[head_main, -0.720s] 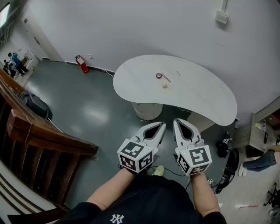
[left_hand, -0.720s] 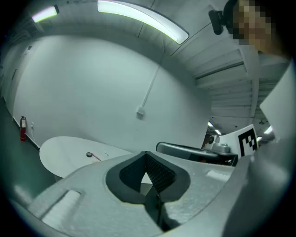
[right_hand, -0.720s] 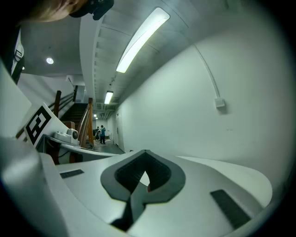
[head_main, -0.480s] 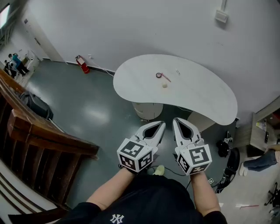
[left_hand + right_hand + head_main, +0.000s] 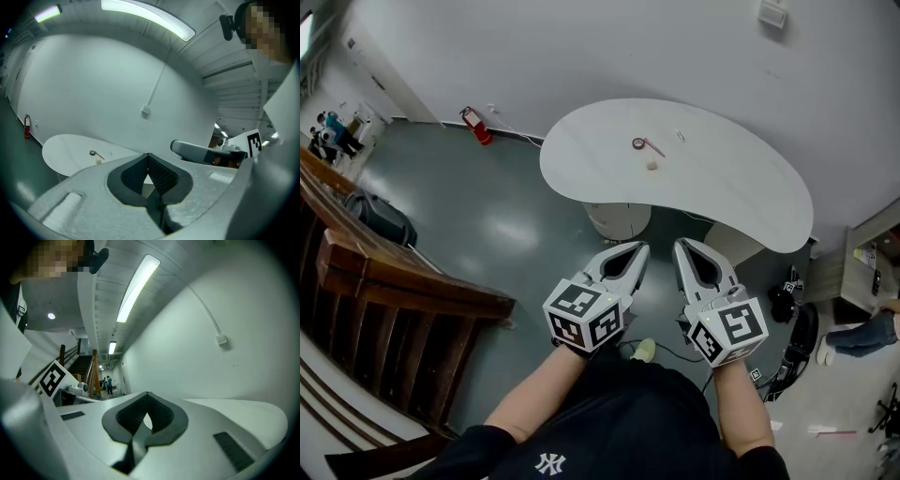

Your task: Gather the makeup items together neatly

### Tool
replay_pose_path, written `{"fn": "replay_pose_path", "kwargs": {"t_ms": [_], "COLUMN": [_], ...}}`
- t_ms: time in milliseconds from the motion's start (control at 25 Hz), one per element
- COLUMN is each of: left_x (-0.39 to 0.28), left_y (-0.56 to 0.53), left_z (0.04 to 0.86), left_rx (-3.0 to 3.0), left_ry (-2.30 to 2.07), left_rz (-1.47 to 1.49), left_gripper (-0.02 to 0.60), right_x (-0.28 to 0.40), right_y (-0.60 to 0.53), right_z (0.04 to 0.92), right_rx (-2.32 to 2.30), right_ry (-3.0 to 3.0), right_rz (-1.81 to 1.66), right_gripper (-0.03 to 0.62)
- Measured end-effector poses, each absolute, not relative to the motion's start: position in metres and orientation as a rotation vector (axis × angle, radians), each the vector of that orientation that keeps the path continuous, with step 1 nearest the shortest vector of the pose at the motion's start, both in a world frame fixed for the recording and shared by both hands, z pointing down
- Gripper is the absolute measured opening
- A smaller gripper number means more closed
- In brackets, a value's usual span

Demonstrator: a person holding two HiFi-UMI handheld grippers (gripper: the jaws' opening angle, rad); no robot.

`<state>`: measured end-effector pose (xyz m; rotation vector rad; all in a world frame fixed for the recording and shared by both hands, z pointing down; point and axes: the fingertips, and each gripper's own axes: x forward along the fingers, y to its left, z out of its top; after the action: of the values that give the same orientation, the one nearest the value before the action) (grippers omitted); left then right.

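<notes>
White tabletop (image 5: 581, 159) filled the upper middle of the head view. The makeup items near its centre were too small to name: a dark round piece (image 5: 638, 143), a pale blob (image 5: 652, 164) just below it, and a thin pale sliver (image 5: 680, 136) to the upper right. A slim pink stick (image 5: 655, 147) ran from the round piece down to the right. Low in the frame, well short of the table, the left gripper (image 5: 638, 247) and right gripper (image 5: 680, 246) each had jaws pressed together on nothing.

Red fire extinguisher (image 5: 475, 127) by wall; wooden railing (image 5: 403, 286) left; black bag (image 5: 386, 221) on floor.
</notes>
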<state>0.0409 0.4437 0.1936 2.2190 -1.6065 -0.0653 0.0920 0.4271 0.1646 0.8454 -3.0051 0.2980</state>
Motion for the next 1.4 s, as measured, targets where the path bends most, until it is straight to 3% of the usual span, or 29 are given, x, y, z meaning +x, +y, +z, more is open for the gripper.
{"fn": "replay_pose_path", "kwargs": {"t_ms": [680, 1400], "left_x": [0.021, -0.092], "left_y": [0.379, 0.208], "left_z": [0.224, 0.267], "left_rx": [2.182, 2.173], "left_ry": [-1.505, -1.364], "left_rz": [-0.039, 0.006], "left_gripper": [0.009, 0.009], "right_x": [0.065, -0.050], "right_y": [0.369, 0.206], "right_z": [0.193, 0.232], "right_rx": [0.863, 1.018], "right_ry": [-2.953, -2.804], "right_rz": [0.370, 0.417], "right_gripper": [0.012, 0.012]}}
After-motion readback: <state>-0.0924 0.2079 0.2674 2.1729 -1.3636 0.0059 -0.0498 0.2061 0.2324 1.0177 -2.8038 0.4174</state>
